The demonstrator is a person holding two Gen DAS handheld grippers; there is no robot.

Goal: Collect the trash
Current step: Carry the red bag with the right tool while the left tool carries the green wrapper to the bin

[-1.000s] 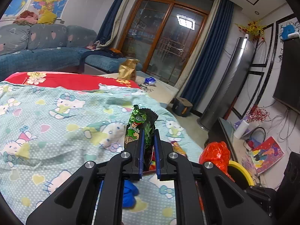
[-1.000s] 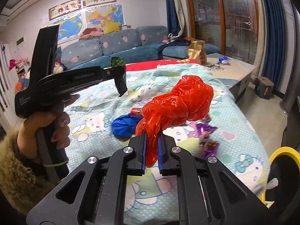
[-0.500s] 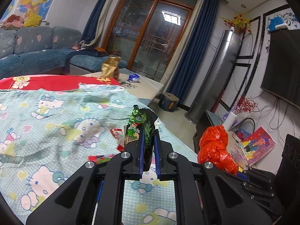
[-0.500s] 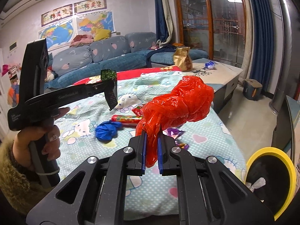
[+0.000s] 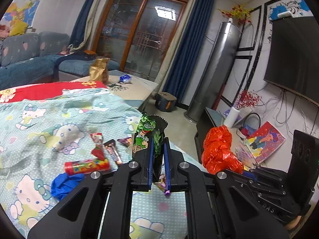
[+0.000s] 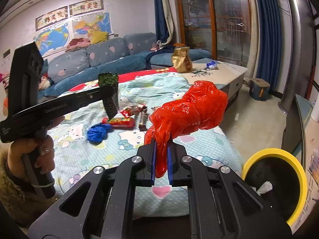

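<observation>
My left gripper is shut on a green snack wrapper, held above the bed's near edge; it also shows in the right wrist view. My right gripper is shut on a crumpled red plastic bag, also seen in the left wrist view. A black bin with a yellow rim stands on the floor at lower right. On the Hello Kitty sheet lie a red candy tube, a blue crumpled bag, a red wrapper and a brown bar wrapper.
A low table with a gold bag stands beyond the bed. A blue sofa lines the far wall. A TV stand and silver tower are at right. Bare floor lies between bed and stand.
Both grippers have pulled back from the bed and swung right, keeping hold of their items. The yellow-rimmed bin has come further into the right wrist view.
</observation>
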